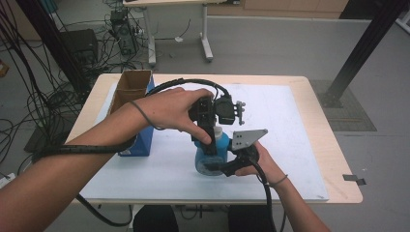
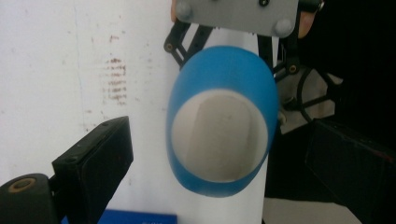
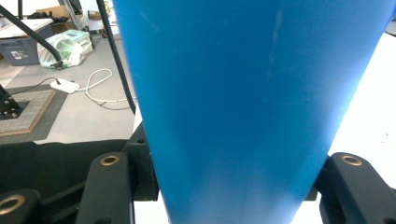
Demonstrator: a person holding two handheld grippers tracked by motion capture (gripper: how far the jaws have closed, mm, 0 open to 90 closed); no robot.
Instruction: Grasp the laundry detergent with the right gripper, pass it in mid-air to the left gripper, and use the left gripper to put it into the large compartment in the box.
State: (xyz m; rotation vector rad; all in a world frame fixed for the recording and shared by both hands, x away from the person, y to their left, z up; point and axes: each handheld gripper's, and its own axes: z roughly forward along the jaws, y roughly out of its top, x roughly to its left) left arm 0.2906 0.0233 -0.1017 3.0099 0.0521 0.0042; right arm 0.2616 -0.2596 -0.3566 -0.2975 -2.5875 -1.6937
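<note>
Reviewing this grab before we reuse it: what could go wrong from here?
1. The right gripper clamps the blue bottle low on its body, tilted, so it may pivot or slip when touched.
2. The left gripper hangs over the bottle with jaws open on either side, not gripping; closing off-centre could knock it loose.
3. The two grippers sit close together, so they could collide.
4. The left gripper's cable loops past the cardboard box and might snag it.

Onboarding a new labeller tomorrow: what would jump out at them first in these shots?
First, the blue bottle near the middle of the white mat, clamped at its body by the right gripper. Next, the left gripper above it, its jaws spread either side of the bottle's blue, white-centred end without touching. Then the open cardboard box at the mat's far left.
</note>
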